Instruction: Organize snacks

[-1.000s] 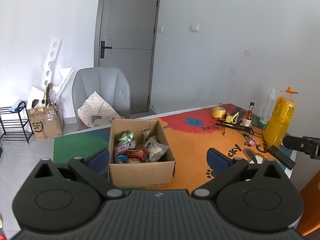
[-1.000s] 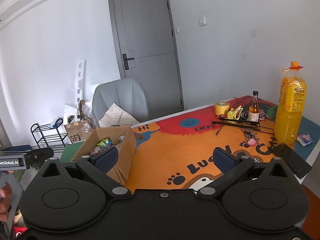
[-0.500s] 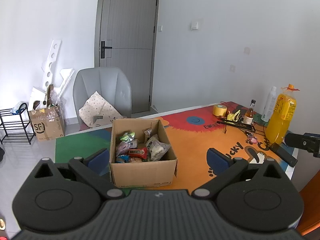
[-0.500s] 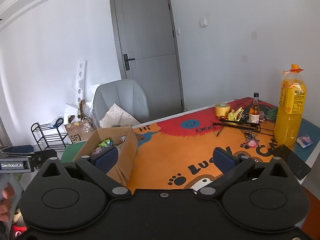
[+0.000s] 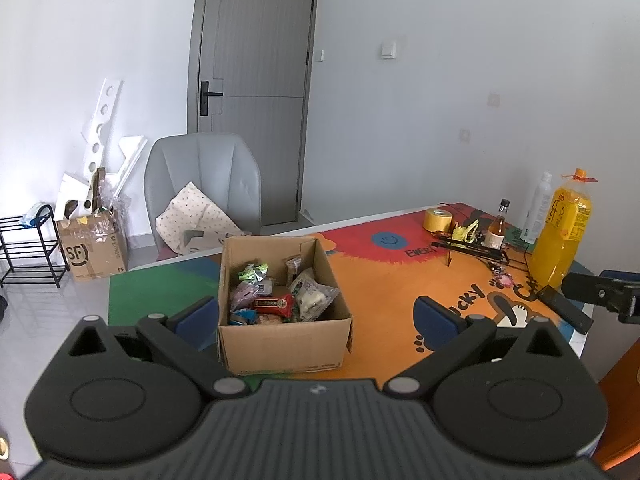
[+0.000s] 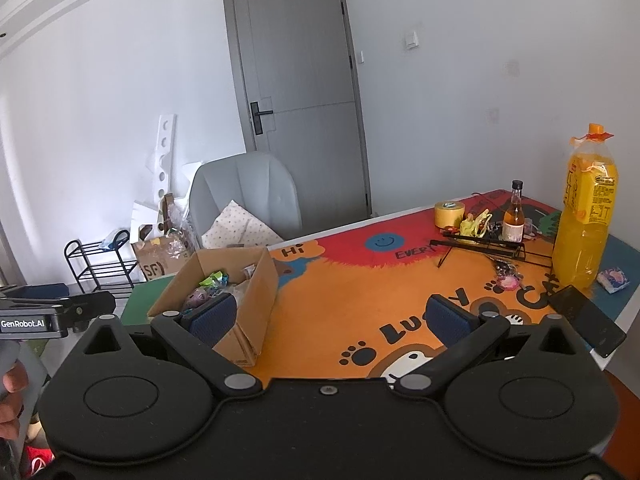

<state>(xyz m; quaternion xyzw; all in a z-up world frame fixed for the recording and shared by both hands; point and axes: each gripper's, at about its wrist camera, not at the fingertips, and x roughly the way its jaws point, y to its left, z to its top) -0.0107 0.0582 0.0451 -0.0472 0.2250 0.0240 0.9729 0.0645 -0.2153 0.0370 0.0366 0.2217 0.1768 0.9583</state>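
Observation:
An open cardboard box point(image 5: 280, 344) stands on the colourful table mat point(image 5: 384, 280), filled with several wrapped snacks point(image 5: 280, 296). My left gripper point(image 5: 316, 316) hovers open just in front of the box, its blue pads either side of it and empty. In the right wrist view the same box point(image 6: 256, 296) sits at the left, and my right gripper point(image 6: 332, 318) hangs open over the orange mat point(image 6: 360, 300), holding nothing. A small wrapped snack point(image 6: 613, 279) lies near the table's right edge.
At the back right stand a tall orange drink bottle point(image 6: 586, 216), a small brown bottle point(image 6: 514, 220), yellow tape point(image 6: 449, 214), a black wire rack point(image 6: 480, 240) and a dark phone point(image 6: 586, 320). A grey chair point(image 5: 204, 184), floor box point(image 5: 94, 248) and shoe rack point(image 5: 28, 248) lie beyond.
Both cameras have drawn back and risen slightly, so the box and table look a little smaller and farther. Neither gripper's fingers have changed their spread.

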